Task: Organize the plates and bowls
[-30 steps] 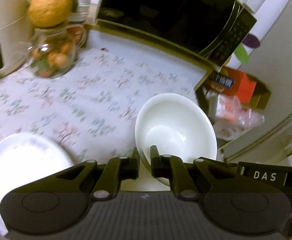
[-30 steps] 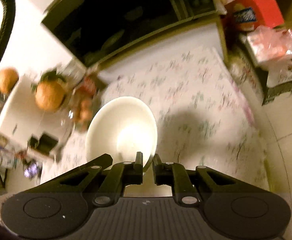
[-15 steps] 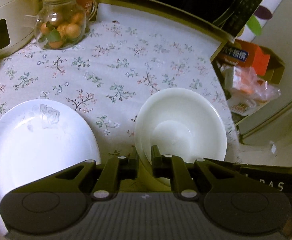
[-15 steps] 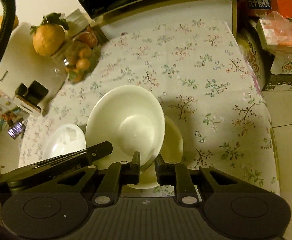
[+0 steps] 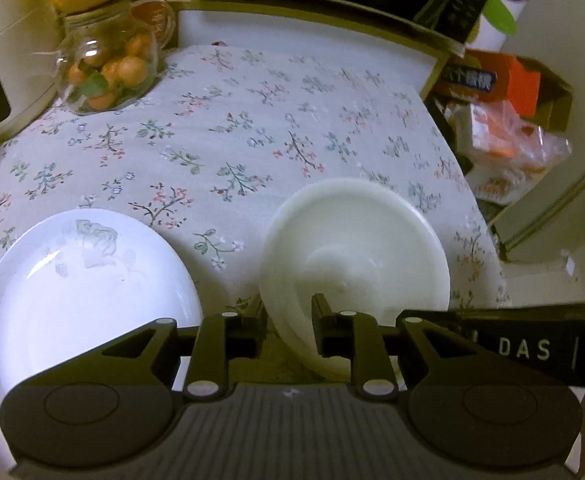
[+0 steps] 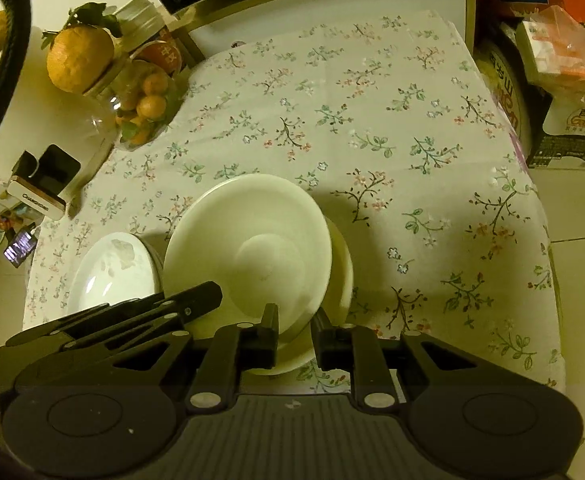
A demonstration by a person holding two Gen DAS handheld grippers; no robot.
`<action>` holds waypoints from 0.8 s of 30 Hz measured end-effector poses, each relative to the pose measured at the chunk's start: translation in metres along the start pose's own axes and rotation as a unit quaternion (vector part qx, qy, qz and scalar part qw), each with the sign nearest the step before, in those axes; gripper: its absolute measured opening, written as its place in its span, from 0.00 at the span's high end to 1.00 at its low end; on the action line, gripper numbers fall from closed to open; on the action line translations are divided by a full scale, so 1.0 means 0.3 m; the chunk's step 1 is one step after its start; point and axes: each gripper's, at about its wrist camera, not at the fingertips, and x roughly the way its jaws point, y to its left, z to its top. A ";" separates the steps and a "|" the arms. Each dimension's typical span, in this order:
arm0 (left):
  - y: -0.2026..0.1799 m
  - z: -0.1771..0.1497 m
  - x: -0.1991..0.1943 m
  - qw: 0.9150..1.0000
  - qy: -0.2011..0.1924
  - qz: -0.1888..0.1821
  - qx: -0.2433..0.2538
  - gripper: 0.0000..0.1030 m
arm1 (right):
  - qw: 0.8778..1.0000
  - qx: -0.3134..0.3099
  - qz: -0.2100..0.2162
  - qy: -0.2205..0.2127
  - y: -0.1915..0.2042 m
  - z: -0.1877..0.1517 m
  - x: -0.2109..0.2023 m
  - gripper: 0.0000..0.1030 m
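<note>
Left wrist view: the left gripper is opening, its pads off the white bowl's near rim between them. Right gripper loosely straddles the stacked bowl's rim on the floral tablecloth, beside a white plate

Floral tablecloth covers the table, bearing a white plate, stacked bowls and a fruit jar

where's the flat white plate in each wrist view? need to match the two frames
Left wrist: white plate at lower left, left of the stacked bowls, partly behind the gripper body.
Right wrist: same plate at lower left, left of the bowls, with the left gripper over its near edge.
Shared landmark: glass jar of small oranges, upper left in both.
</note>
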 end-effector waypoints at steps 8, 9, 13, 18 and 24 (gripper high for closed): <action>0.001 0.004 0.022 1.000 0.004 0.006 0.004 0.79 | 1.000 -0.003 -0.019 0.003 0.001 0.004 0.016 0.81; 0.000 0.005 0.024 1.000 0.004 0.006 0.004 0.78 | 1.000 -0.004 -0.021 0.003 0.003 0.006 0.016 0.80; 0.003 0.005 0.030 1.000 0.007 0.006 0.002 0.77 | 0.999 -0.015 -0.029 -0.003 0.014 0.008 0.013 0.74; 0.009 0.007 0.026 1.000 0.009 0.005 -0.003 0.76 | 0.999 -0.010 -0.031 -0.006 0.007 0.012 0.009 0.71; 0.013 0.009 0.019 1.000 0.007 0.004 -0.005 0.72 | 0.999 -0.012 -0.033 -0.015 0.006 0.016 0.002 0.65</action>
